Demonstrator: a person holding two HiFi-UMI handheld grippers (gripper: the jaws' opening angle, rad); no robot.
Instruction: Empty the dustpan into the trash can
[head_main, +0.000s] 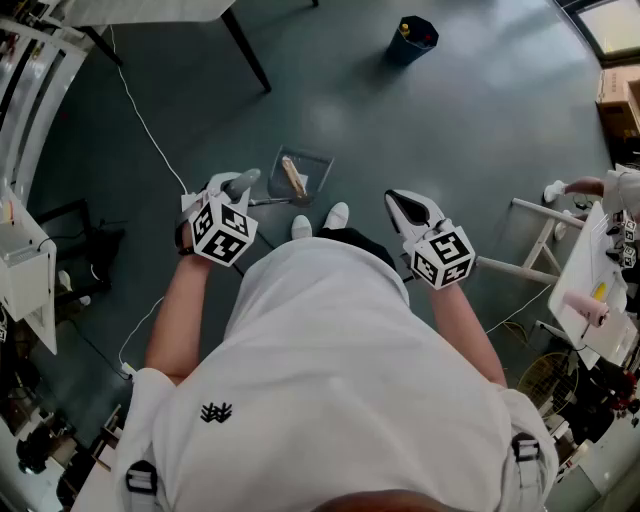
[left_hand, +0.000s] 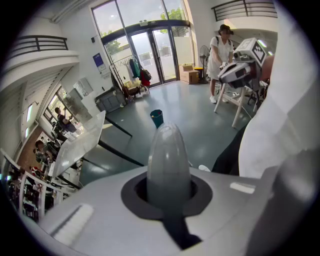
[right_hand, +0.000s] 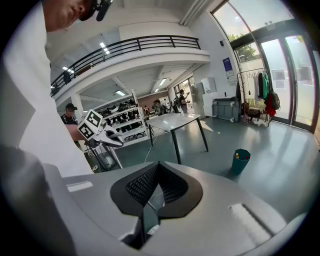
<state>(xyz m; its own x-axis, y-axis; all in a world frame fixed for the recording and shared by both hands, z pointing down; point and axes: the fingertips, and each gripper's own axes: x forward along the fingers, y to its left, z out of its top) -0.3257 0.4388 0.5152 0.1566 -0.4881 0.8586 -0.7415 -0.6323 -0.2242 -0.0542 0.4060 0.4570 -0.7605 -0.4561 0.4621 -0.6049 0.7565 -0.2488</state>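
The left hand-held gripper (head_main: 236, 187) pinches the grey handle (left_hand: 168, 155) of the dustpan (head_main: 312, 160), which is just ahead of the person's shoes (head_main: 336, 215). The right hand-held gripper (head_main: 412, 208) is pressed together, empty. The trash can (head_main: 410, 42) stands well apart.

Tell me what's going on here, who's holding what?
A person holds a gripper in each hand. The left gripper has its jaws shut on the grey handle of a long-handled dustpan, its pan carrying debris just ahead of their shoes. The right gripper is shut and empty. The blue trash can stands well across the floor; nothing is emptied yet.
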